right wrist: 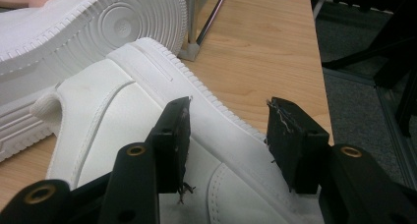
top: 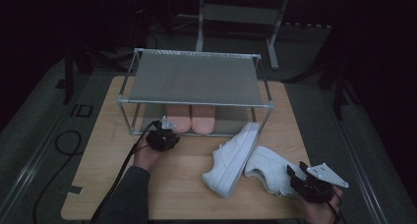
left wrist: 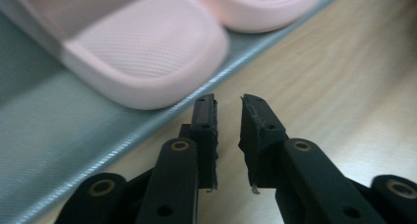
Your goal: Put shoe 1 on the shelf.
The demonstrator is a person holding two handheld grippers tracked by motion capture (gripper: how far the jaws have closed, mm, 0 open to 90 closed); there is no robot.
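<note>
The work in hand looks like stowing footwear on the shoe rack (top: 196, 79), and it appears about half done. A pair of pink slippers (top: 190, 118) already sits side by side on the lower shelf (left wrist: 59, 135); seen from the left gripper view, the nearer slipper's toe (left wrist: 147, 62) lies just beyond and to the left of the jaw tips, apart from them, while the shelf's front edge runs right under those tips. The left gripper (left wrist: 228, 103) has its jaws parted by a narrow gap with nothing between them, so it holds nothing and seems done with the slippers. Still to be placed are the two white sneakers on the wooden table (top: 103, 184). One sneaker (top: 231, 160) lies tipped on its side, its sole facing the right gripper's camera, beyond the jaws and to their left. The other sneaker (right wrist: 147, 135) lies directly at the right gripper (right wrist: 228, 106), whose jaws stand wide open: the left jaw sits over the upper and the sole's edge runs through the gap, yet the pads do not press on it. My reading is that gripping this sneaker comes next.
</note>
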